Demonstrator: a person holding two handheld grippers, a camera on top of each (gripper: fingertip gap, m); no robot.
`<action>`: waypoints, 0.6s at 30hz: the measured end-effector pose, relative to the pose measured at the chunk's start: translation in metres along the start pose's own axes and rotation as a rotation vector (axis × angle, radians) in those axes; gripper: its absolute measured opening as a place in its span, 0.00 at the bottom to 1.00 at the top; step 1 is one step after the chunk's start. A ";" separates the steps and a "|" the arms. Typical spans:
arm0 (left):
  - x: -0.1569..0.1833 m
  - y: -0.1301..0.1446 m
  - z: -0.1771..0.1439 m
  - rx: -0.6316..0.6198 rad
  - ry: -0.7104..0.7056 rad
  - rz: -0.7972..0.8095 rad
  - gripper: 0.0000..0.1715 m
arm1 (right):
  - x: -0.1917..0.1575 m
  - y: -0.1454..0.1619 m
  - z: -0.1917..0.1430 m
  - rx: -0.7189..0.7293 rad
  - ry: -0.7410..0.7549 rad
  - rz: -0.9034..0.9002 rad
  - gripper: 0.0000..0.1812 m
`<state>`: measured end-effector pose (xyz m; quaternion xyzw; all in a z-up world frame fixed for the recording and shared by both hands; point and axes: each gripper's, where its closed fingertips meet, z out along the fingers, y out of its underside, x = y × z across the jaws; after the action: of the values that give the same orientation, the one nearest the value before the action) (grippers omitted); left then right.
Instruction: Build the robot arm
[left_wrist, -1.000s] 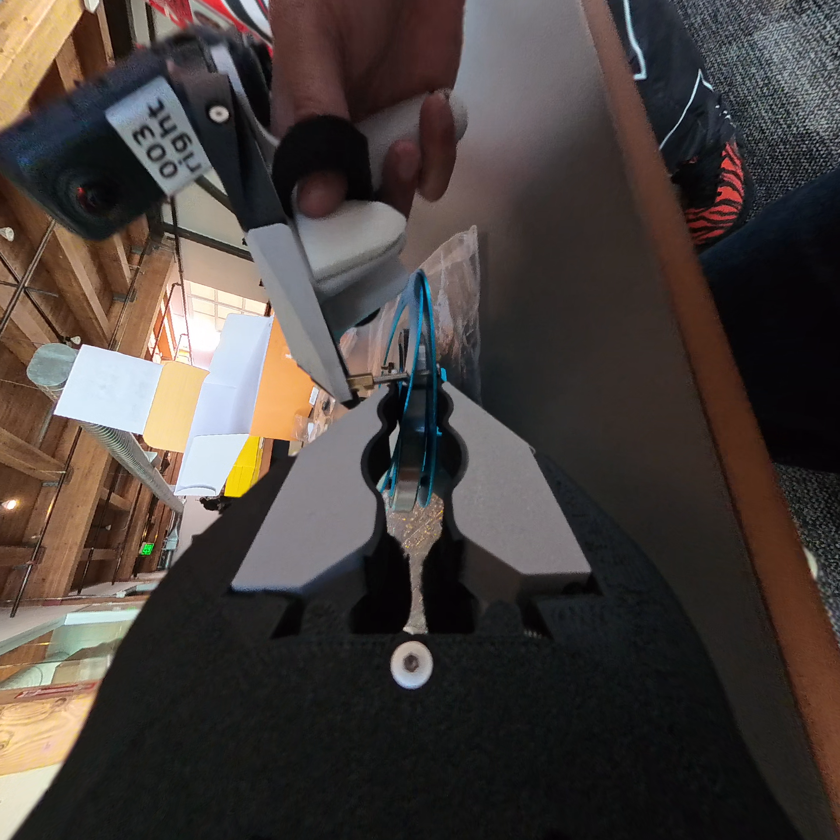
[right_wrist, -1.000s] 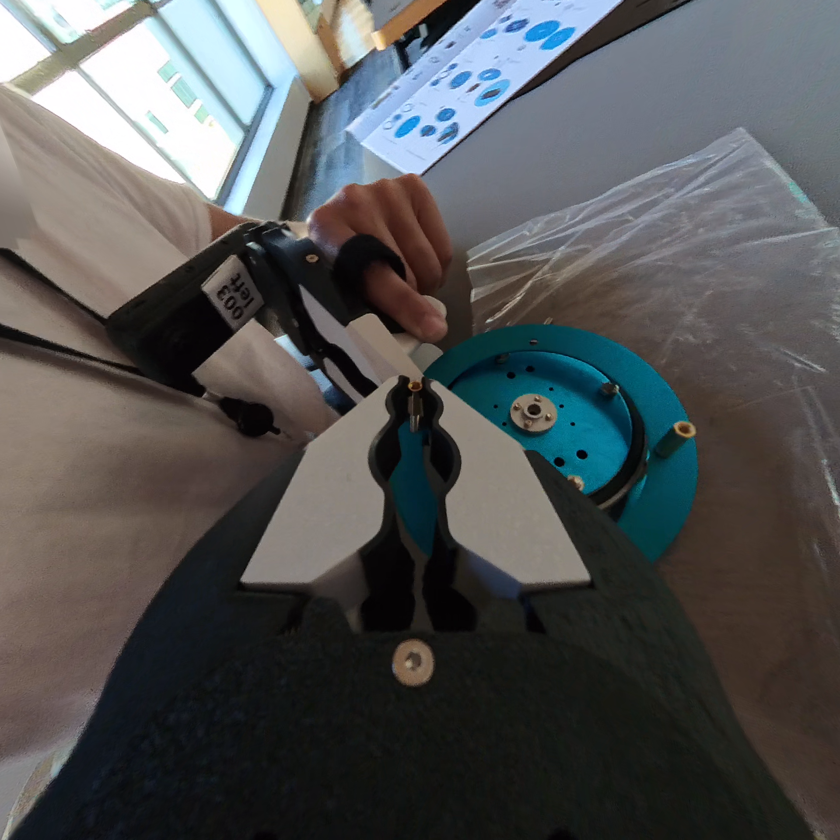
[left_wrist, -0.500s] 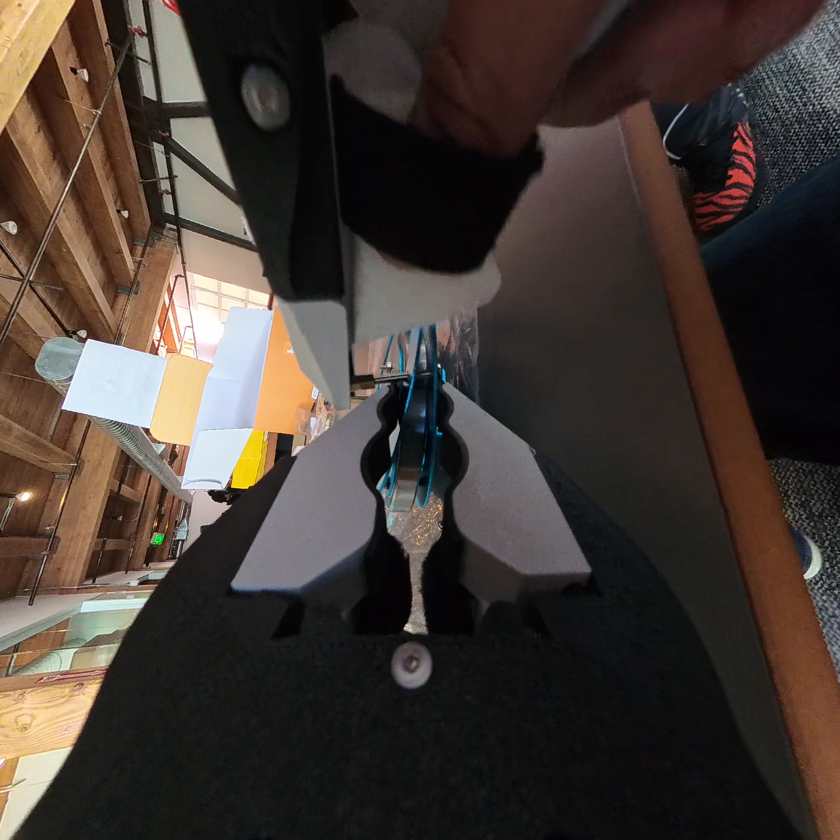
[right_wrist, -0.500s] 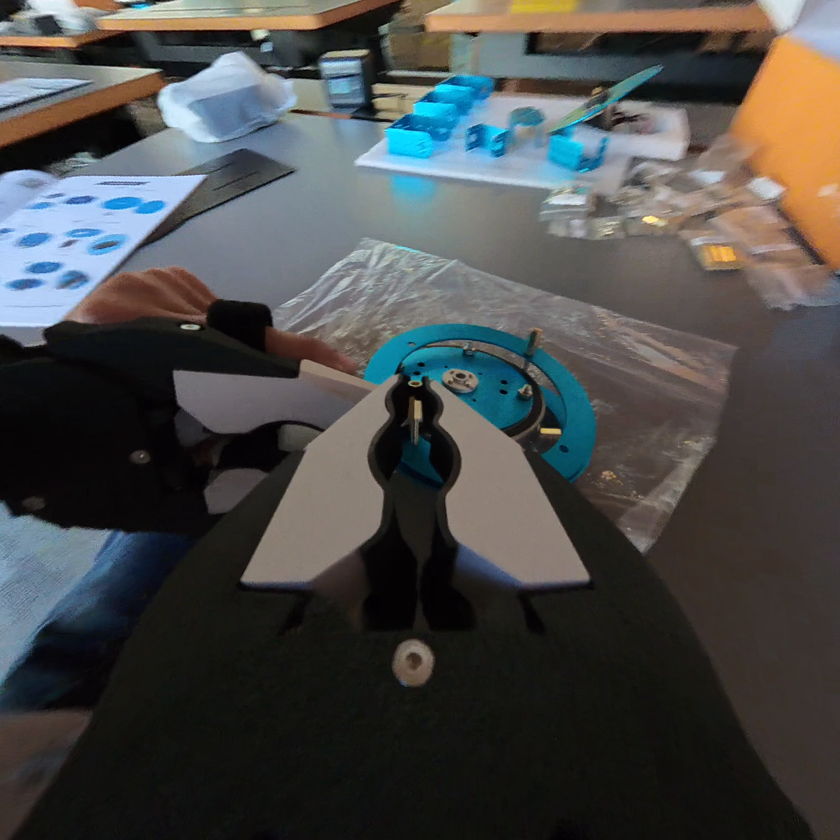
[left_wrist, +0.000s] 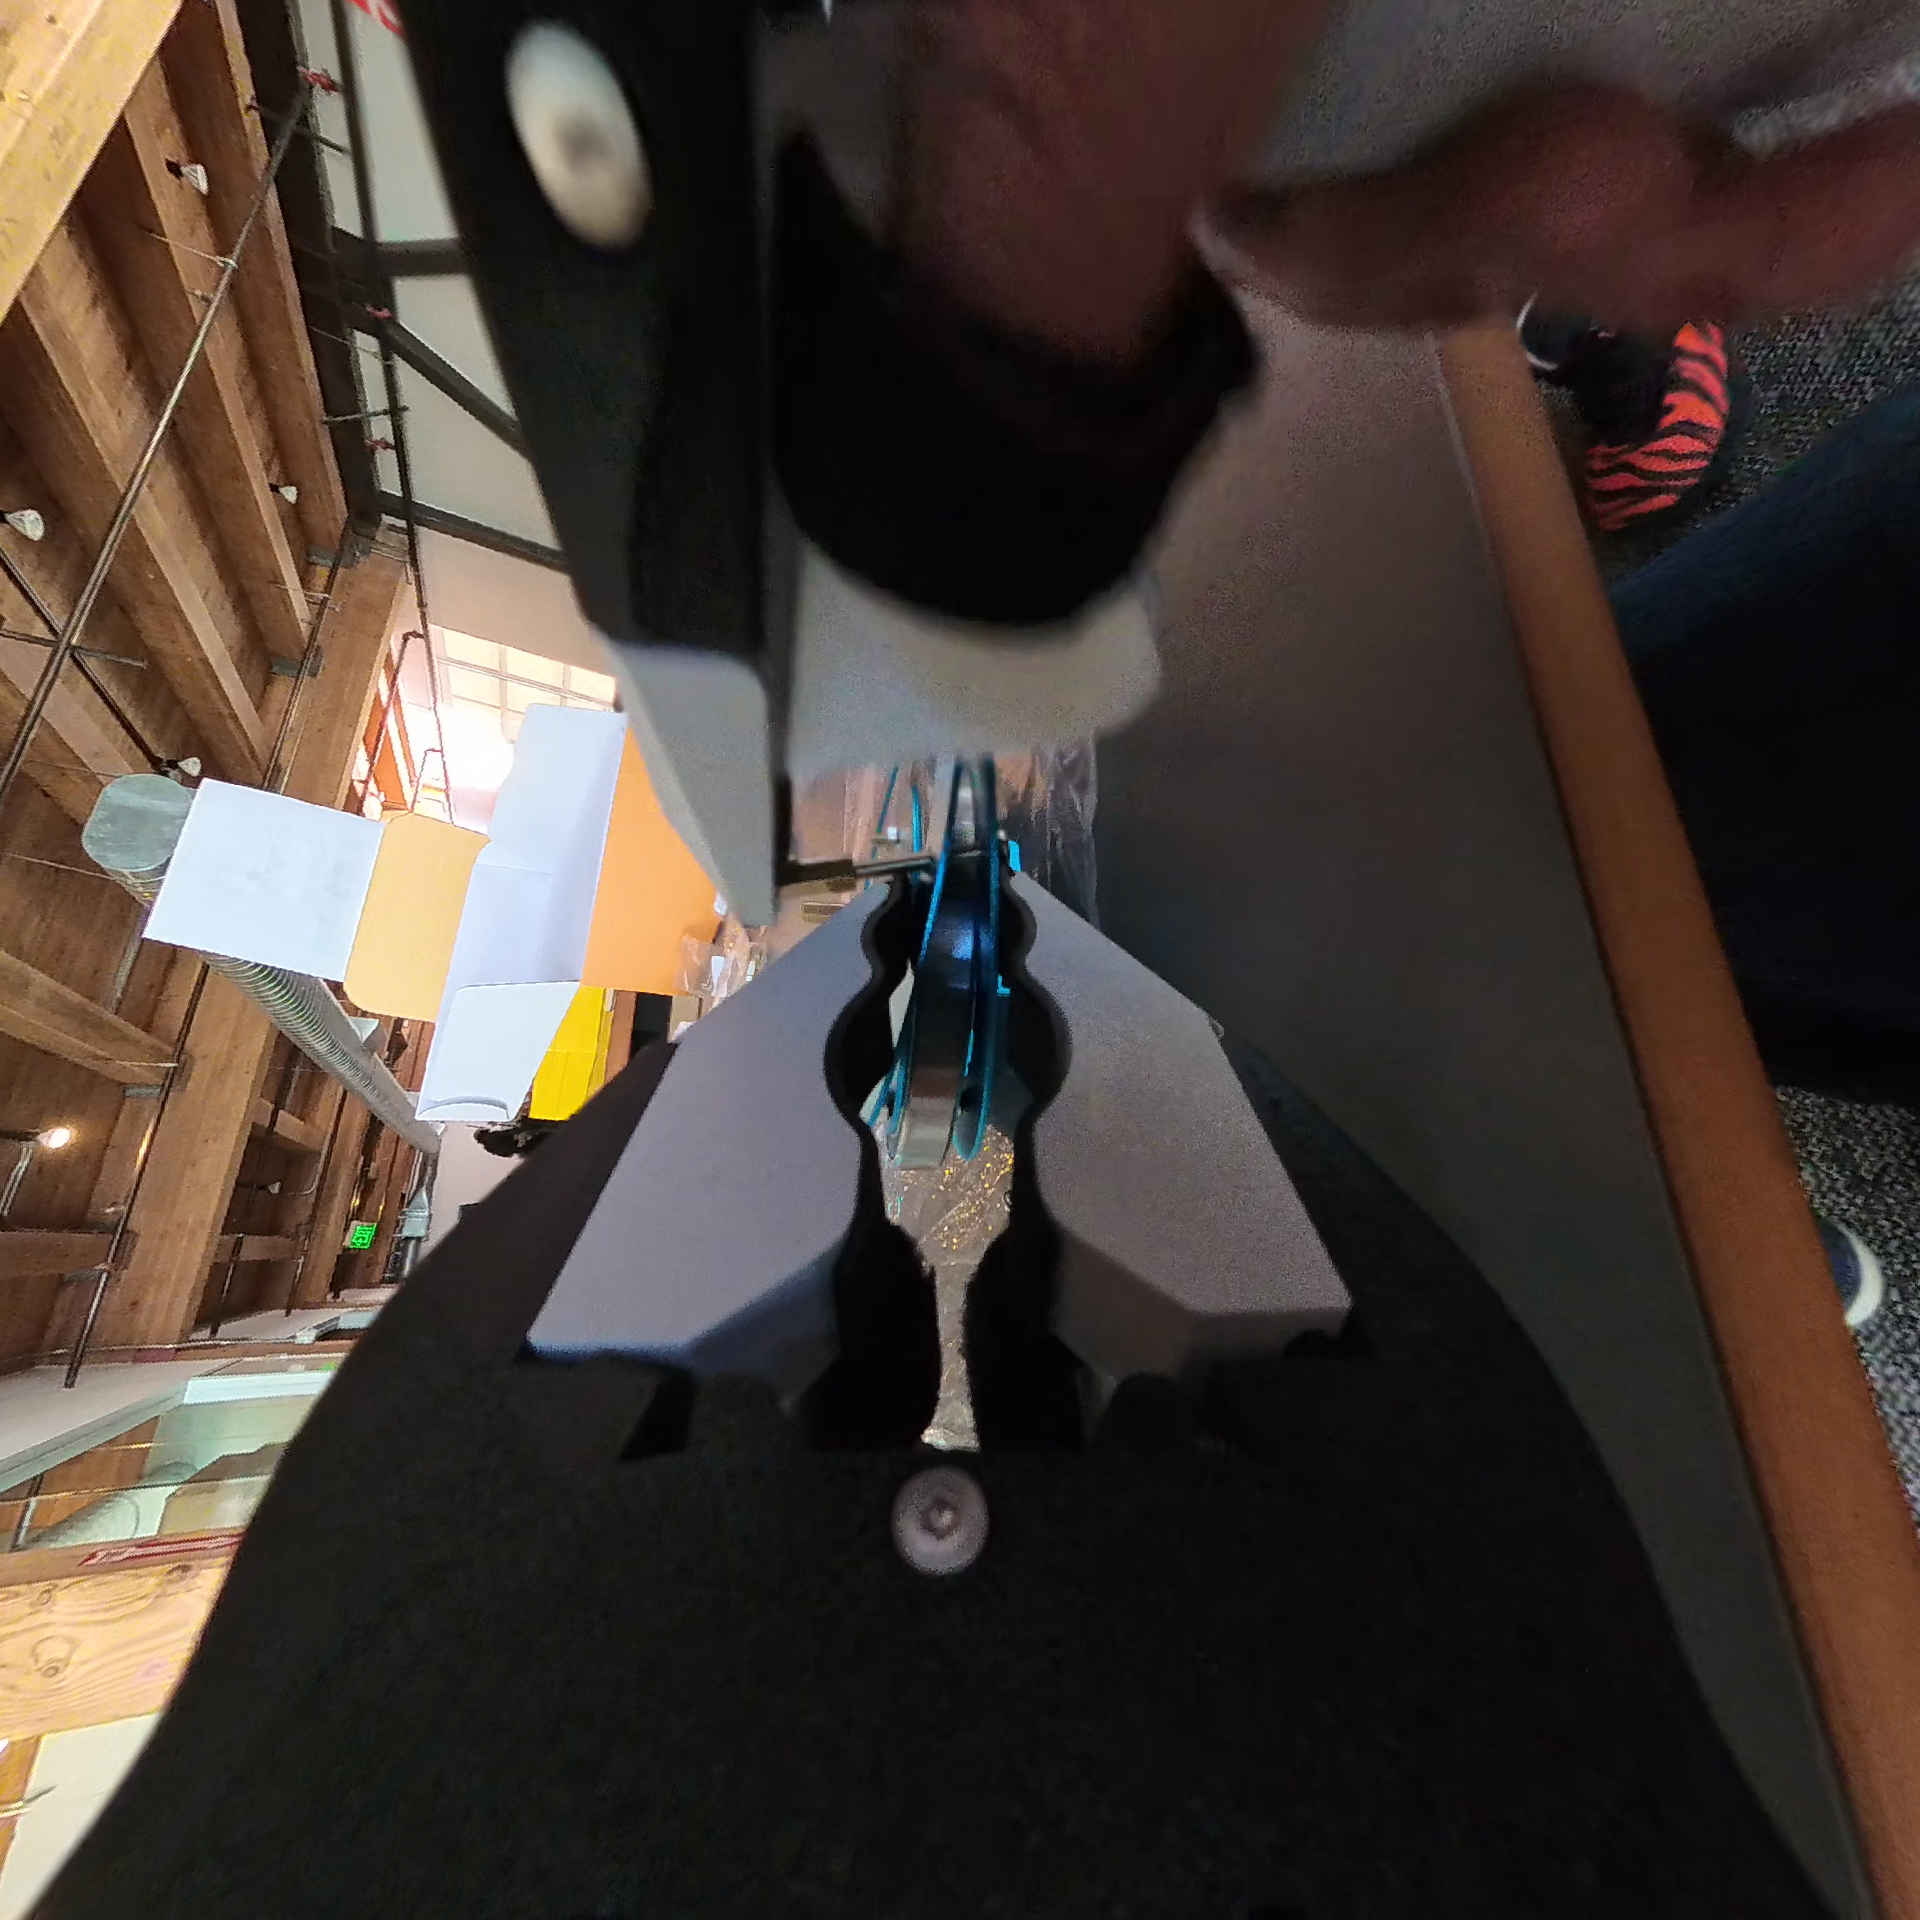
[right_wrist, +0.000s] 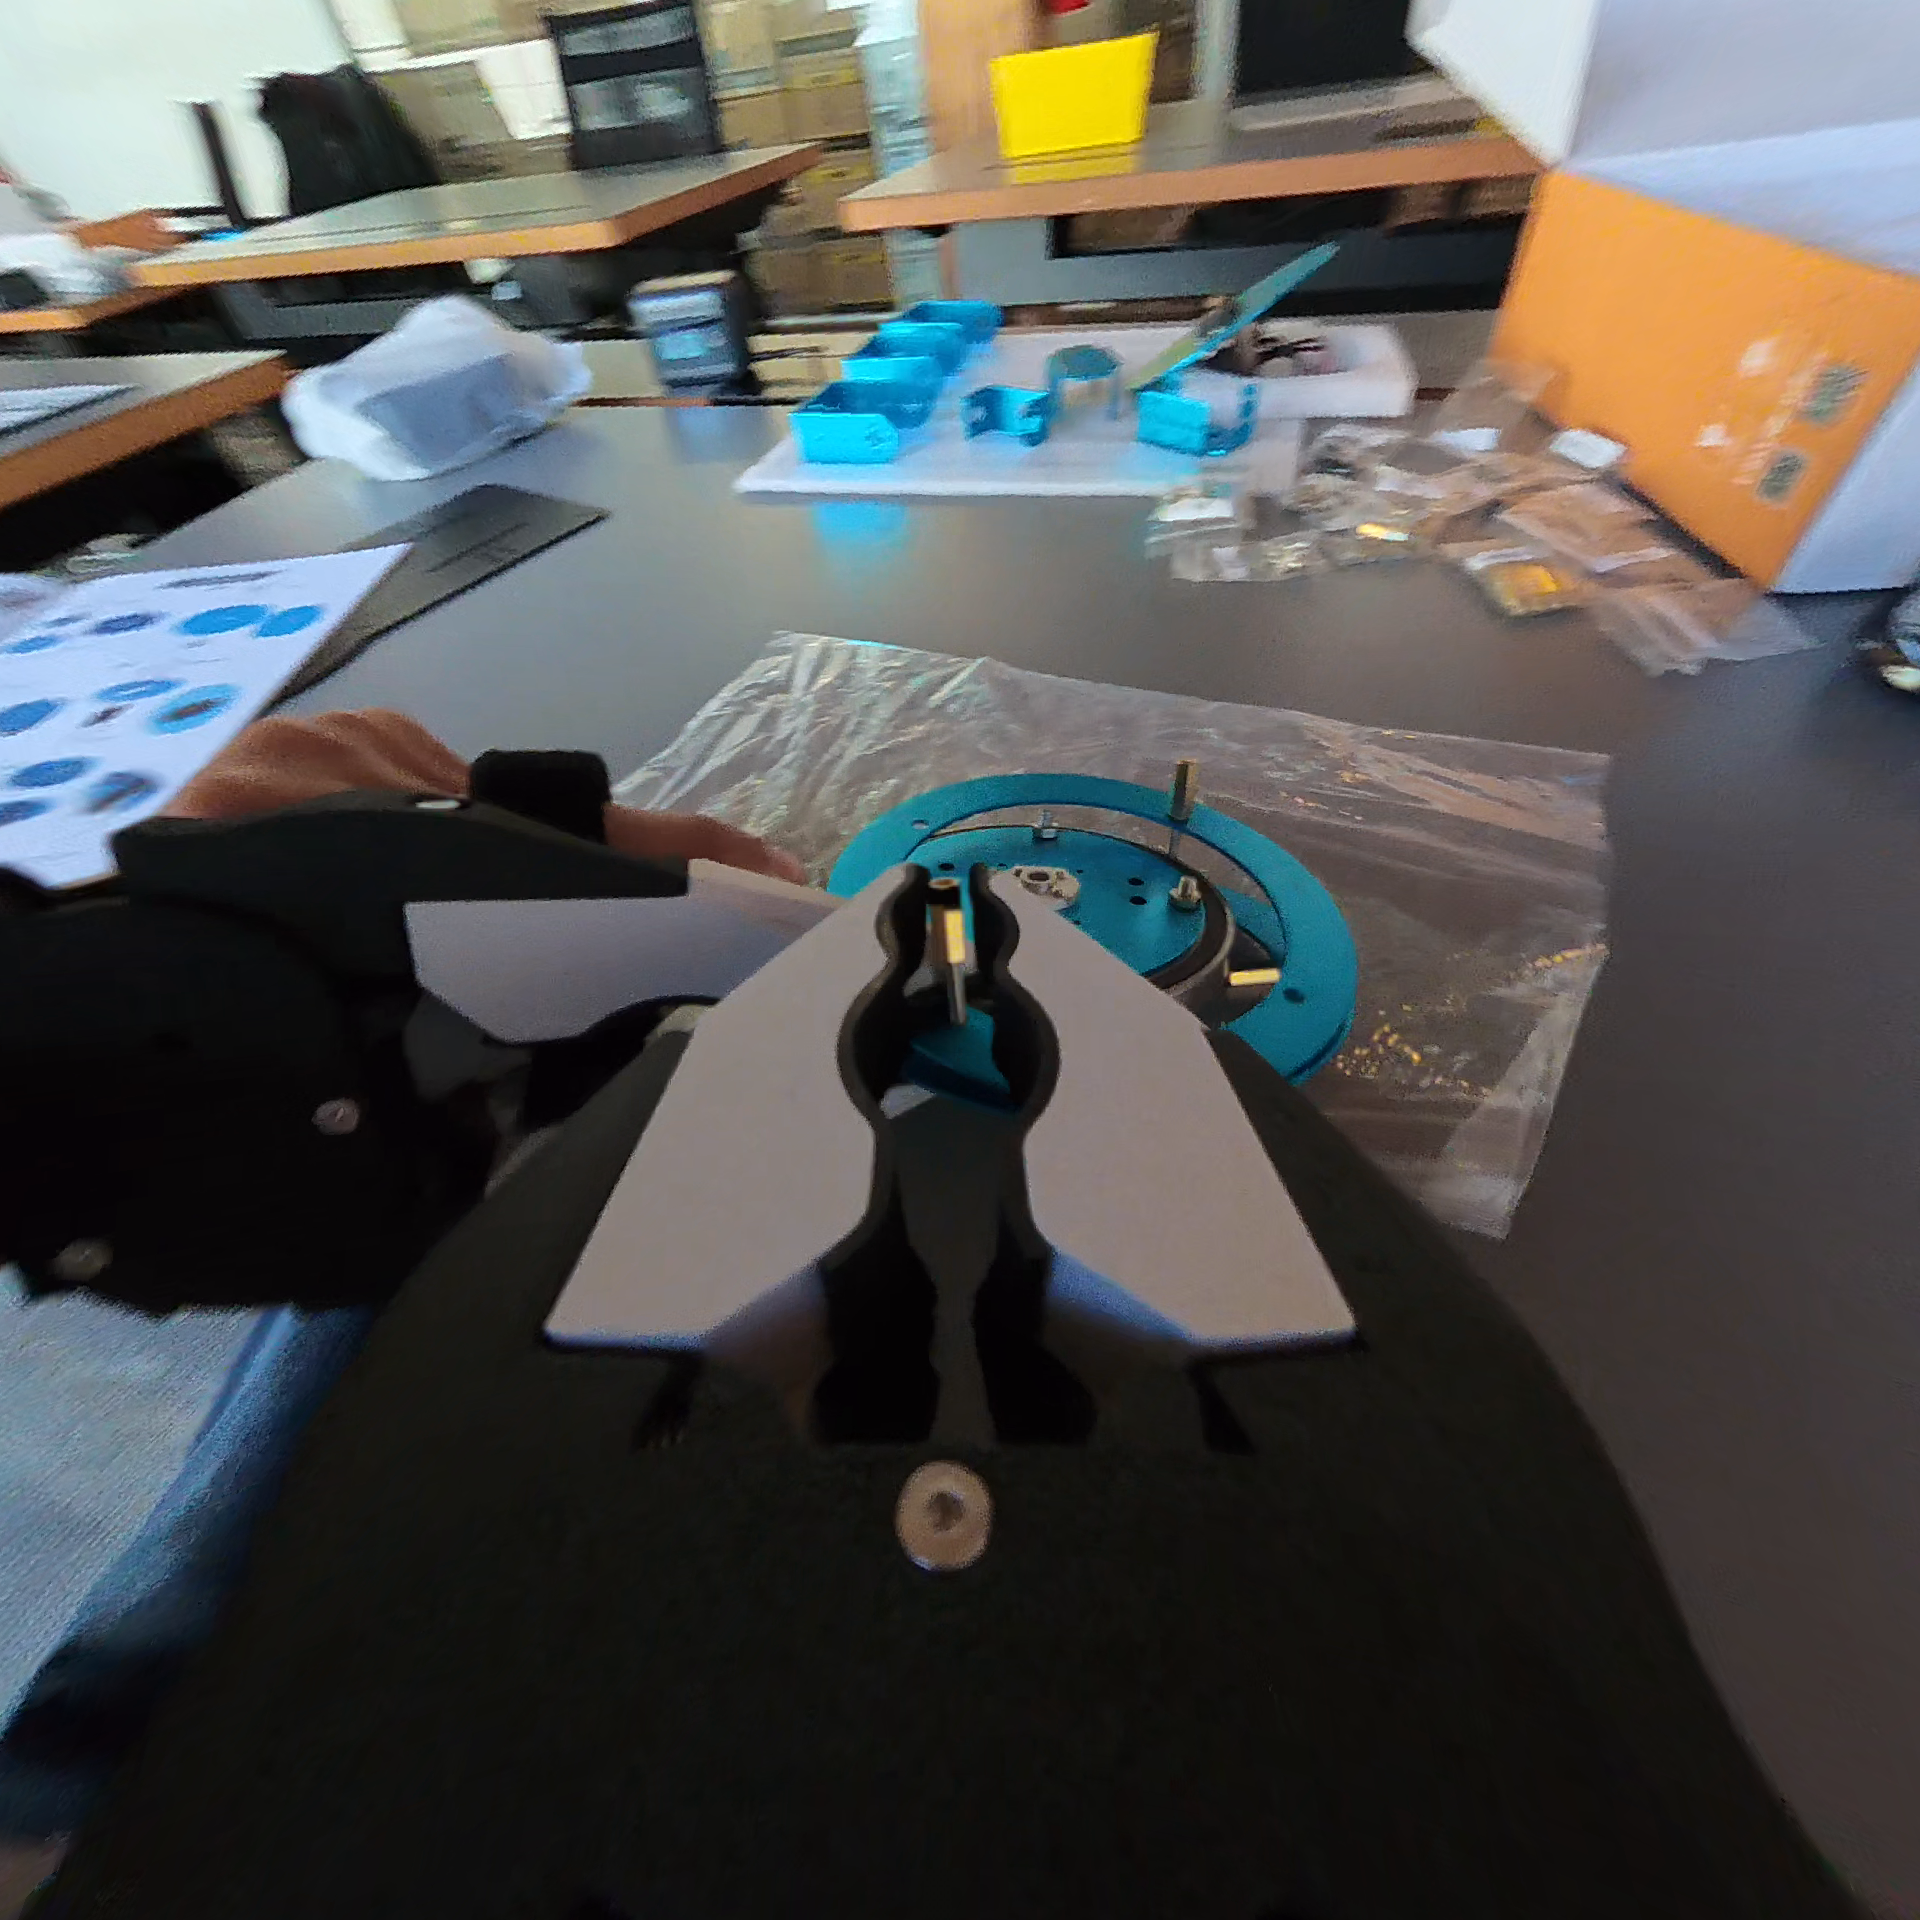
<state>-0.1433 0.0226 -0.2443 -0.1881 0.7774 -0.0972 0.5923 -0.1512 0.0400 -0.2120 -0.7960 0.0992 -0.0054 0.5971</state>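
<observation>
Small brass threaded standoff (right_wrist: 951, 951) pinched in right gripper (right_wrist: 948, 904) jaws, just above round blue metal disc assembly (right_wrist: 1273, 956). Left gripper (left_wrist: 951, 935) jaws clamp the disc's edge, disc lying on clear plastic bag (right_wrist: 1455, 831) on dark grey bench (right_wrist: 675, 582). Blue metal brackets (right_wrist: 894, 400) well behind.

The right gripper (right_wrist: 948, 904) is pinching a little brass post (right_wrist: 950, 933) above the blue round plate (right_wrist: 1283, 961) on the plastic bag (right_wrist: 1403, 831).
</observation>
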 end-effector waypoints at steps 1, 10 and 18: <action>0.000 0.000 0.000 0.000 -0.001 0.003 0.09 | 0.002 -0.004 -0.004 -0.009 -0.073 0.003 0.09; 0.002 -0.002 -0.002 0.023 0.003 0.011 0.09 | 0.027 -0.009 -0.012 -0.209 -0.766 -0.016 0.19; 0.002 -0.003 -0.002 0.035 0.000 0.015 0.09 | 0.003 -0.002 -0.015 -0.379 -1.127 -0.151 0.14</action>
<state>-0.1452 0.0186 -0.2446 -0.1718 0.7771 -0.1063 0.5961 -0.1500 0.0262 -0.2059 -0.7738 -0.2903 0.3929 0.4032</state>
